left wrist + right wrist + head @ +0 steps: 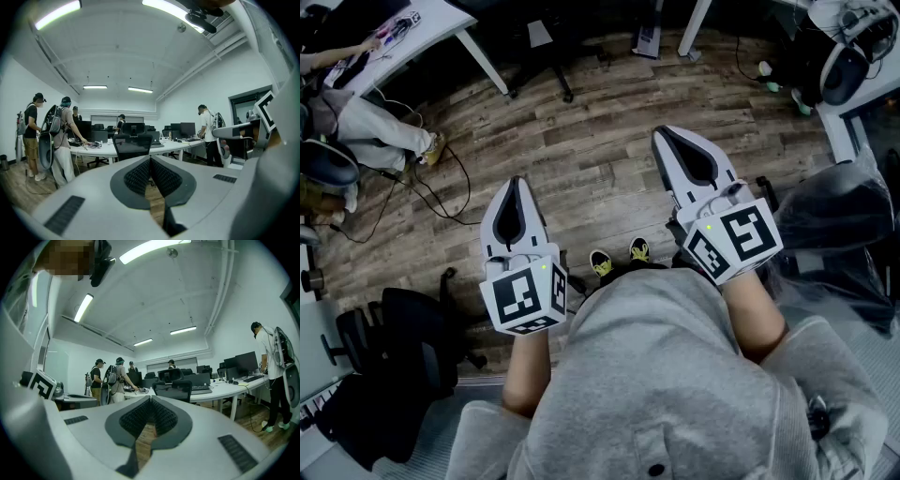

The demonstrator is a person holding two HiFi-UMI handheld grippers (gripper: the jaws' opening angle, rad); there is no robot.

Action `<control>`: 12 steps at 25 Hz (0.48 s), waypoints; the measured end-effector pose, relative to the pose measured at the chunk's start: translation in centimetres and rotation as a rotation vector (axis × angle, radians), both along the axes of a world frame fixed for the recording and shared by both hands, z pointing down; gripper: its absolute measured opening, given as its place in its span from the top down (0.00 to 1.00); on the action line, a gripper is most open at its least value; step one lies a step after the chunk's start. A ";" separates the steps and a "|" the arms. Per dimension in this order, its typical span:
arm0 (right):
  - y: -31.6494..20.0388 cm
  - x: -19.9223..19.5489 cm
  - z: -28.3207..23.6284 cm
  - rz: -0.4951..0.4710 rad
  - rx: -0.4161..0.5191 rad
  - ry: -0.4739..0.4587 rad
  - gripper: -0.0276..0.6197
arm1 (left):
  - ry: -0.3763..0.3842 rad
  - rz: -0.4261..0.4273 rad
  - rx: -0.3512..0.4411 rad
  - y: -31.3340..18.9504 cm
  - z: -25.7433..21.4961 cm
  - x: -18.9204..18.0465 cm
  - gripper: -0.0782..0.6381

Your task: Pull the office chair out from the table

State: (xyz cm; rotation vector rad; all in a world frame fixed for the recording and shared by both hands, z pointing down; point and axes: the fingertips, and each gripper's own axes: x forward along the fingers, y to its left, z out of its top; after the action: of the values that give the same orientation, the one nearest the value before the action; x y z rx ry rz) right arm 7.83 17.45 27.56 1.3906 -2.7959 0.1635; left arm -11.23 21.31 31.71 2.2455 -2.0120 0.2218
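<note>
A black mesh-backed office chair [132, 144] stands pushed in at a long white table [101, 150], some way ahead of me across the wooden floor. The right gripper view shows the same chair [174, 389] at the table [225, 391]. From the head view only its dark base [546, 58] shows, below the table [441, 21] at the top edge. My left gripper [517, 185] and right gripper [667, 136] are held out in front of my body, well short of the chair. Both are shut with nothing between their jaws.
Several people stand at the table's left end [58, 140], and one with a backpack stands at the right [274, 376]. Black chairs [403, 342] sit at my lower left, a plastic-covered chair [839, 220] at my right. Cables [431, 192] trail on the floor.
</note>
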 end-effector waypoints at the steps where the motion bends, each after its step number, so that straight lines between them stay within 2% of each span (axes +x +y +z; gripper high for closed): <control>1: 0.0 0.0 0.0 -0.001 0.001 -0.002 0.91 | 0.002 -0.002 0.001 0.1 0.1 0.0 0.88; 12: 0.2 -2.2 -0.4 0.006 0.020 -0.016 0.91 | 0.010 -0.007 0.017 0.5 -0.4 -2.4 0.88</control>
State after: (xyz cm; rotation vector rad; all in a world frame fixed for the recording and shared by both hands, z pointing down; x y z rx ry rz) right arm 5.64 17.65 27.14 1.4080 -2.8138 0.1482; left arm -13.61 21.83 31.30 2.2440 -2.0242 0.1930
